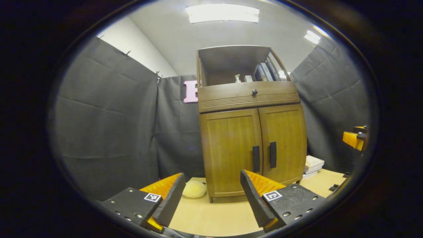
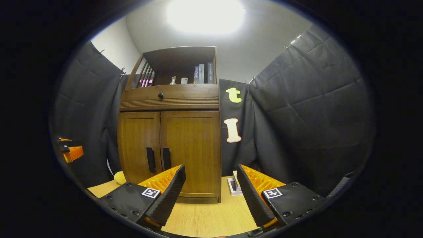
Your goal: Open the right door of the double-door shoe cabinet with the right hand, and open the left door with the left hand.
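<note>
In the left gripper view, the left gripper (image 1: 211,195) hangs over the pale wood-grain table (image 1: 214,216) with its two ribbed, wedge-shaped fingers spread wide and nothing between them. Ahead, well apart from the fingertips, stands the shoe cabinet (image 1: 251,132) — warm brown wood with a smooth sheen, upright, taller than wide, its front turned toward the camera. Both panelled doors are closed: the left door (image 1: 231,152) and the right door (image 1: 284,142) meet at the middle, each bearing a dark vertical bar handle just beside the seam. Above them runs a grooved drawer front with a small round knob (image 1: 254,92), and over that an open shelf holding books (image 1: 264,72) and small items. A soft, pale yellow round object (image 1: 195,189) lies on the table at the cabinet's left foot; a stack of white books (image 1: 313,165) lies at its right. The other gripper (image 1: 355,138) shows at the far right edge.

In the right gripper view, the right gripper (image 2: 211,193) is likewise released, fingers wide apart, holding nothing. The cabinet (image 2: 172,138) stands left of centre, upright, doors shut — the right door (image 2: 193,148) nearer the camera, the left door (image 2: 138,145) beyond it. Small flat boxes (image 2: 234,185) lie on the table (image 2: 205,218) by the cabinet's right corner. The left gripper (image 2: 71,152) appears at the left edge.
</note>
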